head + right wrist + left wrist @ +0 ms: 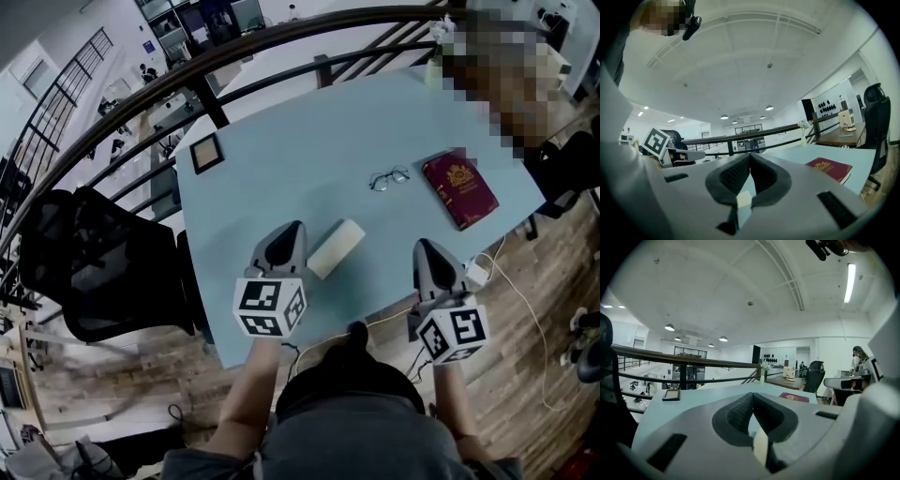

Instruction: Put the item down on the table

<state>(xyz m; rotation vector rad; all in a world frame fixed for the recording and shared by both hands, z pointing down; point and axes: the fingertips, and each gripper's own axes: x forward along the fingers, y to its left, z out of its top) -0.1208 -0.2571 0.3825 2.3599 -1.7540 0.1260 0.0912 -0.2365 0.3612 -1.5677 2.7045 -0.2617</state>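
The left gripper (292, 230) was fully closed, its two jaws pressed together at the tips, and nothing was between them. The right gripper (424, 246) was closed in the same way and also held nothing. Both pointed across the table (281, 141), away from the person, each one in a hand at the near edge.

A pale block (336, 247) lay flat on the table between the two grippers. In the head view it was just beside the left gripper, on its right side, and no jaw was on it.

Further out, a pair of glasses (388, 178) lay near the middle of the table. A red passport (458, 190) was beside them to the right. A small frame (206, 153) lay near the far left corner. A black chair (84, 262) stood left of the table, and a dark railing (281, 37) ran behind it.
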